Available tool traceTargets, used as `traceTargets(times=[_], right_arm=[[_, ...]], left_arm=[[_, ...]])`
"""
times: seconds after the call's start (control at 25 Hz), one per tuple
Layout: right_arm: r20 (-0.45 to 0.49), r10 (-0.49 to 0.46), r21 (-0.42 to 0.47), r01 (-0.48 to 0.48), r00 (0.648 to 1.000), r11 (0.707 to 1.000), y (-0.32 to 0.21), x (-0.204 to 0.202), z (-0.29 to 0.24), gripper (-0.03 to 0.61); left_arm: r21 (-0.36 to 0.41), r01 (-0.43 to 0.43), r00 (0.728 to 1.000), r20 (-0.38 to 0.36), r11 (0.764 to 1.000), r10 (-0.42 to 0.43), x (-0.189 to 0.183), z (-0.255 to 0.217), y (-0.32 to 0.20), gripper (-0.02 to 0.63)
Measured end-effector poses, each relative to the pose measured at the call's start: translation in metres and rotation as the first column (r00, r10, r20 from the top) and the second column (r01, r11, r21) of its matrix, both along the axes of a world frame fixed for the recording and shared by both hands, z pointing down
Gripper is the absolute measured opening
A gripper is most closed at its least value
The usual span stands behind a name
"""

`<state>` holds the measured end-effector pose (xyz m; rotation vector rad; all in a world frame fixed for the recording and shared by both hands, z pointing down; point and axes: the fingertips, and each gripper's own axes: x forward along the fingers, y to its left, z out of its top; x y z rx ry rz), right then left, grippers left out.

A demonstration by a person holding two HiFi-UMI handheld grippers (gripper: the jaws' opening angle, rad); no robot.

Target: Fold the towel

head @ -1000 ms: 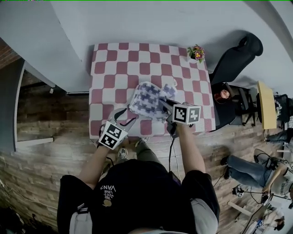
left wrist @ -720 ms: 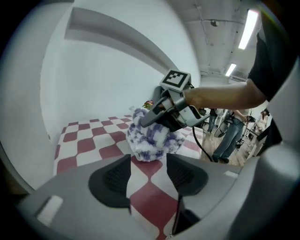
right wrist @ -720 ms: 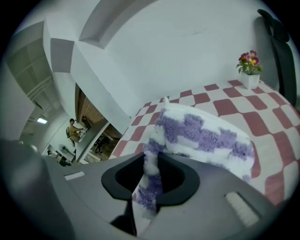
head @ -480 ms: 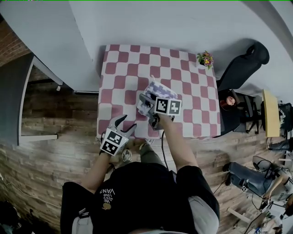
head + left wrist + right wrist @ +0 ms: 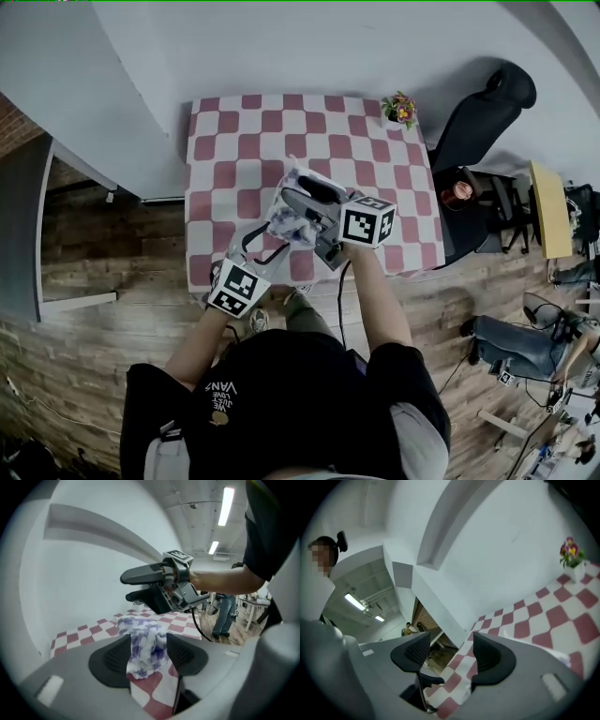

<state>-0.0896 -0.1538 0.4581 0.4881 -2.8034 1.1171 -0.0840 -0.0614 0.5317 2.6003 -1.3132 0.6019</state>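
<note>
The towel (image 5: 289,217), white with purple checks, lies bunched on the red-and-white checked table (image 5: 234,141). My left gripper (image 5: 261,239) reaches in from the near edge. In the left gripper view the towel (image 5: 143,644) sits between the wide-set pads (image 5: 112,657), and I cannot see them squeezing it. My right gripper (image 5: 300,199) hangs just over the towel, pointing left. Its jaws have just been opening and stand wide apart with nothing between them (image 5: 450,656). The left gripper view shows the right gripper (image 5: 126,587) above the towel.
A small pot of flowers (image 5: 401,110) stands at the table's far right corner. A black chair (image 5: 487,112) is beside the table on the right. A white wall runs behind the table. The person's body is at the near edge.
The right gripper carried the towel's right side over to the left, let go and rose with open jaws. The towel went from spread to bunched. The left gripper moved up to it.
</note>
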Motion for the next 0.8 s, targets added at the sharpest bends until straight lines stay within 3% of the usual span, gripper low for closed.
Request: traceTargets(times=[0.08,0.16,0.28,0.32,0.4,0.6,0.8], right_arm=[[-0.093,0.051,0.131,-0.039,0.994,0.991,-0.017,0.024,0.001,0.285],[-0.25,0.084,0.232,-0.024,0.965,0.972,-0.03,0.044,0.023,0.266],[-0.416,0.059,0.231,0.043,0.907,0.972,-0.036,0.056,0.069,0.146],[-0.442,0.049,0.219,0.055,0.895,0.974,-0.037,0.056,0.081,0.108],[-0.473,0.037,0.207,0.07,0.88,0.976,-0.041,0.051,0.1,0.094],[-0.514,0.041,0.199,0.073,0.857,0.977,-0.062,0.041,0.126,0.094],[-0.592,-0.027,0.193,0.173,0.806,0.966,-0.054,0.025,0.152,0.12]], left_arm=[[0.063,-0.096,0.992,0.088,0.993,0.09,0.023,-0.009,-0.007,0.215],[0.099,-0.208,0.964,0.186,0.973,0.188,0.048,-0.01,-0.013,0.215],[0.059,-0.311,0.916,0.286,0.949,0.282,0.071,0.01,-0.026,0.215],[0.026,-0.323,0.904,0.306,0.946,0.3,0.072,0.021,-0.03,0.215],[-0.039,-0.324,0.89,0.325,0.945,0.319,0.066,0.039,-0.034,0.215],[-0.106,-0.279,0.891,0.341,0.954,0.299,0.028,0.06,-0.033,0.215],[-0.154,-0.264,0.896,0.327,0.952,0.301,0.012,0.082,-0.029,0.215]])
